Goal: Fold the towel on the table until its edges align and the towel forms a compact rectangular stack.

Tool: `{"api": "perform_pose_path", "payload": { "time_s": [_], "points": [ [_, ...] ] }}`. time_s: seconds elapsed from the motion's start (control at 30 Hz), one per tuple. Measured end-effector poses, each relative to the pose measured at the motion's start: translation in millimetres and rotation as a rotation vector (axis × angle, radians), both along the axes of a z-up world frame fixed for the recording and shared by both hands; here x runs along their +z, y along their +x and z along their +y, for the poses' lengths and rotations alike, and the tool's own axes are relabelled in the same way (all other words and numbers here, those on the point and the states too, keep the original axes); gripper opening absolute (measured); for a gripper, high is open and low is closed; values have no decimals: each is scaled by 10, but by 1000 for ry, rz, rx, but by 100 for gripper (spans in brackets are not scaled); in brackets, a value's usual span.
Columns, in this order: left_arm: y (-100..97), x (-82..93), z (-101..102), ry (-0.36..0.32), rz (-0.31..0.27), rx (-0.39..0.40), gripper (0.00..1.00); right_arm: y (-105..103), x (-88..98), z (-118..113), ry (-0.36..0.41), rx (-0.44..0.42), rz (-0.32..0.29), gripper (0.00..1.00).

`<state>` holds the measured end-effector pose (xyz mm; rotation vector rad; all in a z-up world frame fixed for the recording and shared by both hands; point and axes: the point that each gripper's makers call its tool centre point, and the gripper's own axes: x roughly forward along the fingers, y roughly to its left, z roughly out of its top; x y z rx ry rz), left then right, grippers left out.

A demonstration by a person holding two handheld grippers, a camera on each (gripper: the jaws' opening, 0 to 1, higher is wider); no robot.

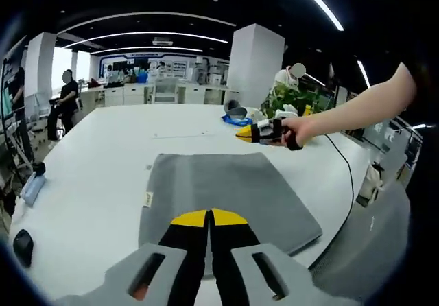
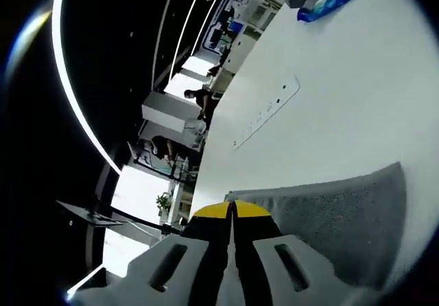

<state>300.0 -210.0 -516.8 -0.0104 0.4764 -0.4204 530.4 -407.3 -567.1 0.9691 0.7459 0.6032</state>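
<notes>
Left gripper view: a grey, rectangular cloth towel [image 1: 219, 196] lies flat on the broad white counter [image 1: 103, 162], its far edge straight and its near right corner close to the counter's edge. A small pale label [image 1: 148, 199] sits on the towel's left border. The left claw [image 1: 208, 218], black with yellow tips, rises from the bottom of the view over the towel's near edge; its two jaws stand pressed together with only a hairline seam between them, and nothing is visible between them (whether the tips touch the cloth cannot be told).

Beyond the towel's far right corner, the right claw [image 1: 245, 132] is held above the counter by a person's hand [image 1: 296, 129] on a bare forearm reaching in from the right; its yellow tips point left and look closed. A black cable [image 1: 348, 175] trails from it across the counter. Farther back lie a crumpled blue packet [image 1: 236, 120] beside a dark grey rounded object [image 1: 233, 106], with a leafy green plant [image 1: 288, 99] behind. A black computer mouse [image 1: 22, 245] rests near the counter's left edge.

Right gripper view (strongly rolled): the right claw [image 2: 232, 213] has its jaws shut tight, tip to tip, empty, and its yellow tips lie over the edge of the grey towel [image 2: 336, 224], which spreads to the right. The white counter [image 2: 343, 93] runs away beyond it, with the blue packet [image 2: 324, 1] at its far end and a thin pale strip [image 2: 267, 111] lying flat midway.
</notes>
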Motion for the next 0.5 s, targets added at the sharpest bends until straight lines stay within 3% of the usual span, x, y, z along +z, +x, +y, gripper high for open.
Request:
{"api": "perform_pose_path", "payload": {
  "time_s": [0.17, 0.27, 0.37, 0.43, 0.5],
  "points": [
    [32, 200, -110, 5, -44, -8, 1, -55, -45, -133, -115, 67, -50, 0],
    [100, 298, -241, -20, -68, -21, 1, -151, -147, -175, -251, 188, -88, 0],
    [213, 383, -491, -58, -109, -45, 1, -345, -322, -206, -461, 384, -144, 0],
    [233, 345, -663, -64, -89, -89, 1, -420, -362, -200, -551, 475, -213, 0],
    [245, 245, -843, -18, -69, -148, 2, -565, -389, -173, -613, 579, -258, 0]
  ]
}}
